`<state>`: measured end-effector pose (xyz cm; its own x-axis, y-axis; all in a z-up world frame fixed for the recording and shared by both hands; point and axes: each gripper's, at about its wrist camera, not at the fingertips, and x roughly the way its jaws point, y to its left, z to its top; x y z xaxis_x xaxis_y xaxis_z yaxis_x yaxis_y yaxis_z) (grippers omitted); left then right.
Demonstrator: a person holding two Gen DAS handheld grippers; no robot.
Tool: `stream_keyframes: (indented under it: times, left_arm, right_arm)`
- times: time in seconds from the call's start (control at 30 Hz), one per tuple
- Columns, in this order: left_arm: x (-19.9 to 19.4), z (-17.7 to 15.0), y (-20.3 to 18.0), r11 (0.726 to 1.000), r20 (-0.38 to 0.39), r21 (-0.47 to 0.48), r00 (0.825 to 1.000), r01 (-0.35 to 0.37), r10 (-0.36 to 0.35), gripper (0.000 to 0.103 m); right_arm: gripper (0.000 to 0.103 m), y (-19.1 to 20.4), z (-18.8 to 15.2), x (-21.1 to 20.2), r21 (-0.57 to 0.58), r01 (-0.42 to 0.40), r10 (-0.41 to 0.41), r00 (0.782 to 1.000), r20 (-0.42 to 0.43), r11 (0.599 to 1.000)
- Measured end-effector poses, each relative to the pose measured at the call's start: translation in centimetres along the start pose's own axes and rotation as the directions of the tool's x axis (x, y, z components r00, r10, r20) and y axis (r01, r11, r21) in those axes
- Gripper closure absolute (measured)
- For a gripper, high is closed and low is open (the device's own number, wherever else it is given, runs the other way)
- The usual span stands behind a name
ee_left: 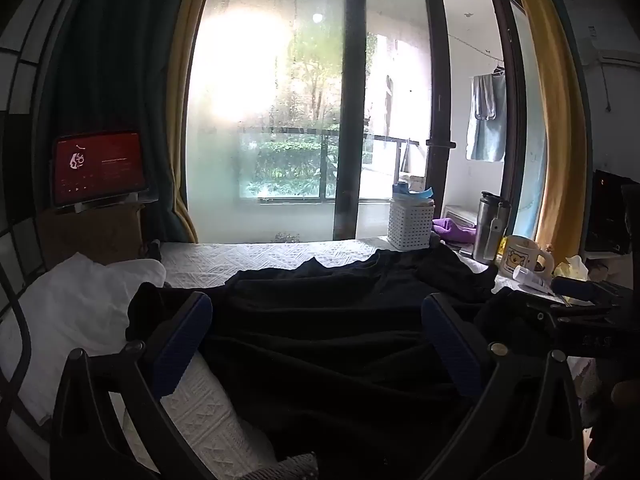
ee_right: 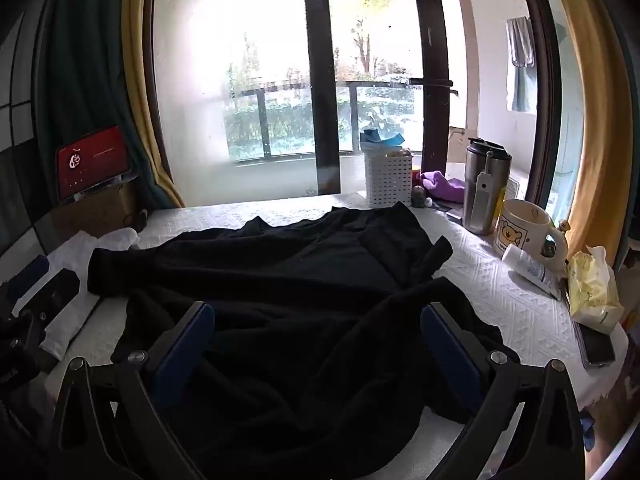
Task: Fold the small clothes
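**Item: black garment** (ee_right: 280,280). It lies rumpled on the white textured cloth (ee_right: 500,292), unfolded.

**Position relative to the fingers.** It is directly ahead of both grippers, from 12 o'clock down to 6 o'clock in each wrist view, and runs under and between the spread fingers. Its long axis appears to run from 9 to 3 o'clock across the right wrist view, with a sleeve-like arm reaching toward 9 o'clock and a bunched fold toward 2 o'clock.

**Left gripper** (ee_left: 316,344). The jaws are at full spread with nothing held. The fabric sits between the blue pads (ee_left: 180,344), which do not press on it.

**Right gripper** (ee_right: 318,350). It is likewise fully spread and empty, poised over a heaped part of the garment.

**Nearer hand.** Cannot tell, as both sit over the near edge.

**Appearance.** The garment is matte black, soft and fleece-like, heavily creased, with layers overlapping. Hem and collar are not distinguishable.

**Neighbours.** A white garment (ee_left: 80,300) lies at 9 o'clock, touching the black one. A mug (ee_right: 524,232) and a steel flask (ee_right: 484,188) stand at 2 o'clock, apart from it.
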<state>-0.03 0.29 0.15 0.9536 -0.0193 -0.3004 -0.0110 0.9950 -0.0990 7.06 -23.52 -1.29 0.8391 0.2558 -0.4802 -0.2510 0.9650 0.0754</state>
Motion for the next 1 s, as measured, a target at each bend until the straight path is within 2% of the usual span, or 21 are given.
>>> stream_keyframes:
  times: [0.13,0.3,1.0]
  left_arm:
    - [0.6,0.5,0.3,1.0,-0.011,0.01,1.0,-0.01,0.01,0.0]
    - [-0.3,0.3,-0.2,1.0,0.012,0.013,1.0,-0.026,0.026,0.0]
    - [-0.8,0.3,-0.7,0.999,0.026,0.048,0.999,-0.026,0.024,0.0]
  right_arm:
    - [0.0,0.1,0.1,0.0,-0.005,0.001,-0.001,1.0,0.003,1.0]
    - [0.0,0.3,0.0,0.4,-0.008,-0.001,0.001,1.0,-0.005,1.0]
    - [0.0,0.4,-0.1,-0.1,-0.024,-0.002,0.002,1.0,0.003,1.0]
